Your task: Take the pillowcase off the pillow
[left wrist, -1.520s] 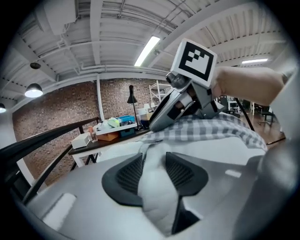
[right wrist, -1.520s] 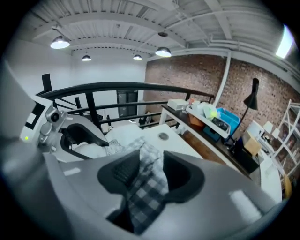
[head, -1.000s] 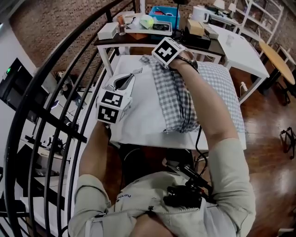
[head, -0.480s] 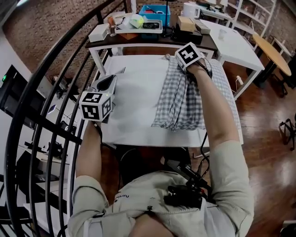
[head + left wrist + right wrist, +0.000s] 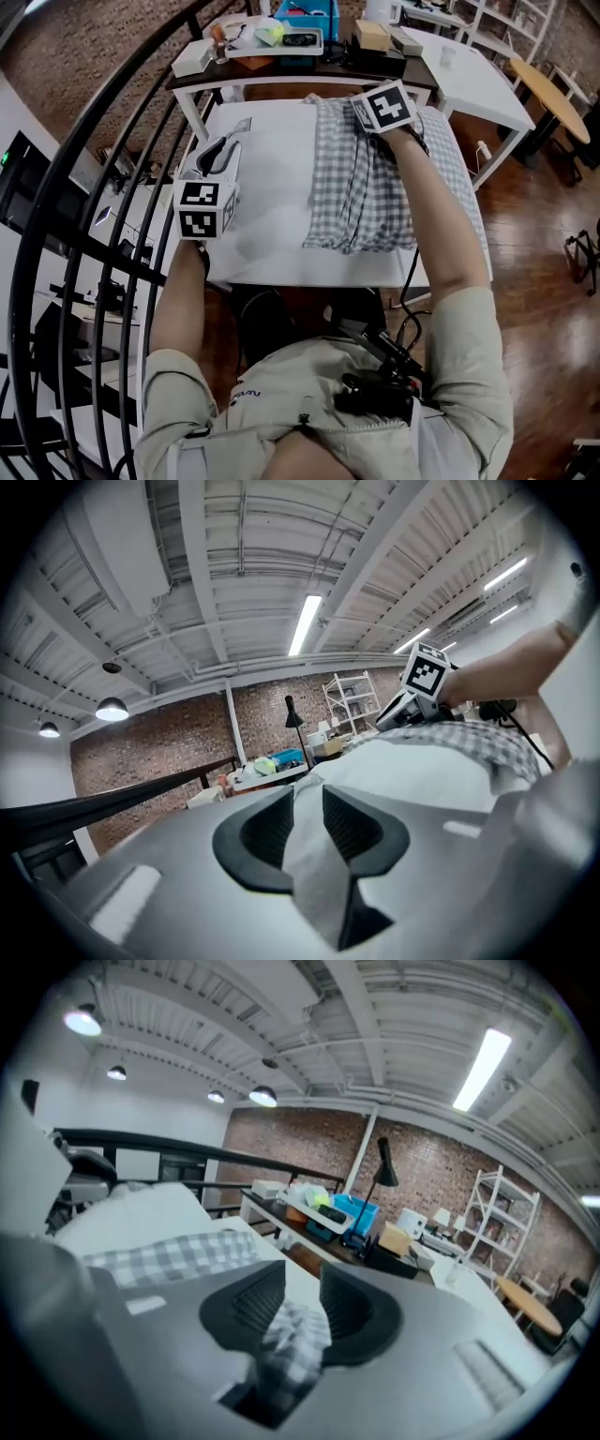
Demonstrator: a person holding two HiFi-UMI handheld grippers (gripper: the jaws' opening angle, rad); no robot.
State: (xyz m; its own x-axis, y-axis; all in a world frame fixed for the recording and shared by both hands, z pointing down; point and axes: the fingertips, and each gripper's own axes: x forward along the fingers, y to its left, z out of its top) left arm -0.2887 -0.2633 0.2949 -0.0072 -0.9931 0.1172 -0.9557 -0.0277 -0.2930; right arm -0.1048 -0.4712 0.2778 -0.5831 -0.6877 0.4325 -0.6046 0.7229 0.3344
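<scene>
The checked pillowcase (image 5: 361, 187) lies bunched at the centre-right of the head view. It sits beside and partly over the right edge of the white pillow (image 5: 262, 187) on the table (image 5: 281, 277). The left gripper (image 5: 307, 816) has just been opening, and its jaws stand apart with a white fold of the pillow between them. The right gripper (image 5: 300, 1293) has also just been opening, with checked cloth lying loose between its parted jaws. The case looks pulled off, though I cannot tell whether a pillow corner is still inside. What seems left is drawing the 2 grippers clear.
</scene>
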